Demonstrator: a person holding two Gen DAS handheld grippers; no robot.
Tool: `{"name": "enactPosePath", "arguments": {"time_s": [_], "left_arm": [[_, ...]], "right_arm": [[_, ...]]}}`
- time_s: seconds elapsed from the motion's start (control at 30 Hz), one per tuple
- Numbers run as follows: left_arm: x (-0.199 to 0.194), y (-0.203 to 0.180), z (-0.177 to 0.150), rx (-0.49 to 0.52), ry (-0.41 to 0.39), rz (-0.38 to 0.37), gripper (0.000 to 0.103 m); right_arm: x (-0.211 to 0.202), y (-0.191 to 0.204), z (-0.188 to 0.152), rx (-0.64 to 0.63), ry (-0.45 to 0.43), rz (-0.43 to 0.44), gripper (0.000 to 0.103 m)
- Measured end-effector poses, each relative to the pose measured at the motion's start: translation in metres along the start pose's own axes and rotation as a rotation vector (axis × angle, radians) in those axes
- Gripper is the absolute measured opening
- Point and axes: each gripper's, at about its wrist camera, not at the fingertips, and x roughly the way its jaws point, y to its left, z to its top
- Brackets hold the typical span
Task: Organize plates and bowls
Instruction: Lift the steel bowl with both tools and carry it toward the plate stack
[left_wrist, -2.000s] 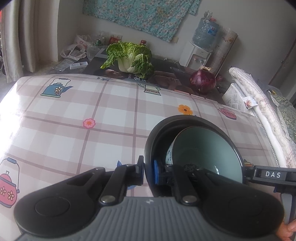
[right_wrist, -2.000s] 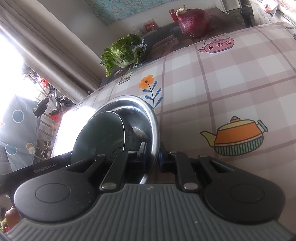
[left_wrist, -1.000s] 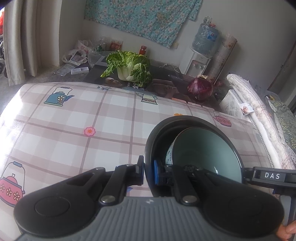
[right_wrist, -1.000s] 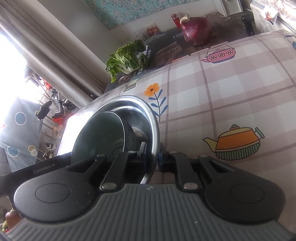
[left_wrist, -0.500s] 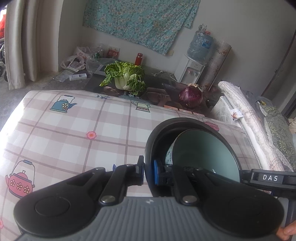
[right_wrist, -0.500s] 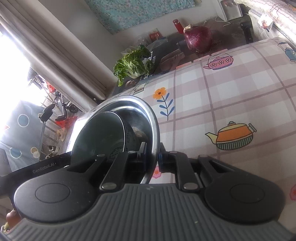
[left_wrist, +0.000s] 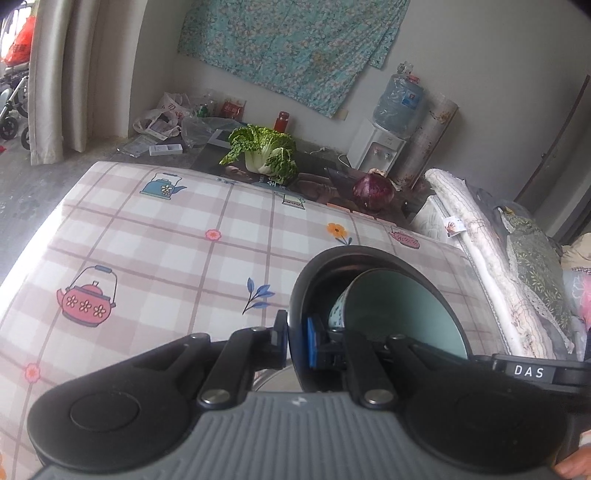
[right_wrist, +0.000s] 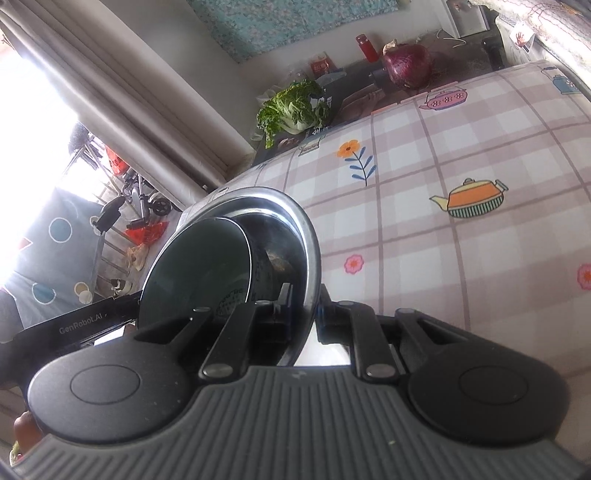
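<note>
Both grippers hold the same metal basin, one on each side of its rim. In the left wrist view the left gripper (left_wrist: 296, 341) is clamped on the rim of the metal basin (left_wrist: 301, 295), which looks dark here; one pad is outside the wall and the blue pad is inside. In the right wrist view the right gripper (right_wrist: 306, 308) pinches the shiny rim of the metal basin (right_wrist: 306, 236) in the same way, one finger on each side of the wall.

Inside the basin stands a green bowl (left_wrist: 402, 314), tilted, with its pale green inside facing the left camera. In the right view the green bowl (right_wrist: 195, 266) leans against the basin wall and looks darker. A small patterned band shows on its outer side.

The basin is over the table (left_wrist: 166, 236), which is covered with a checked cloth with teapots and flowers. In the left view it is over the near right part of the table; whether it touches the cloth I cannot tell, as the gripper bodies hide its bottom.

Beyond the far edge of the table lie a leafy cabbage (left_wrist: 264, 157) and a red onion (left_wrist: 373, 190), well apart from the basin. A water dispenser (left_wrist: 384, 140) stands by the wall behind them. A fingertip (left_wrist: 572, 469) shows at the lower right corner of the left view.
</note>
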Motion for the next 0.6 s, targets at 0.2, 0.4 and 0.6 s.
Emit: {"name": "enactPosePath", "arguments": {"time_s": [0.2,0.4,0.6], "left_arm": [[-0.013,0.013,-0.032,-0.024,0.028,0.008,0.009],[-0.008,0.024,-0.058,-0.049,0.075,0.008,0.010],[-0.002,0.029,-0.071,-0.061,0.100,0.012,0.010]], "right_arm": [[-0.004,0.004,-0.039,0.010,0.042,-0.001,0.012],[-0.001,-0.002,-0.067,0.020,0.078,-0.025,0.012],[0.004,-0.005,-0.081,0.006,0.094,-0.051,0.012]]}}
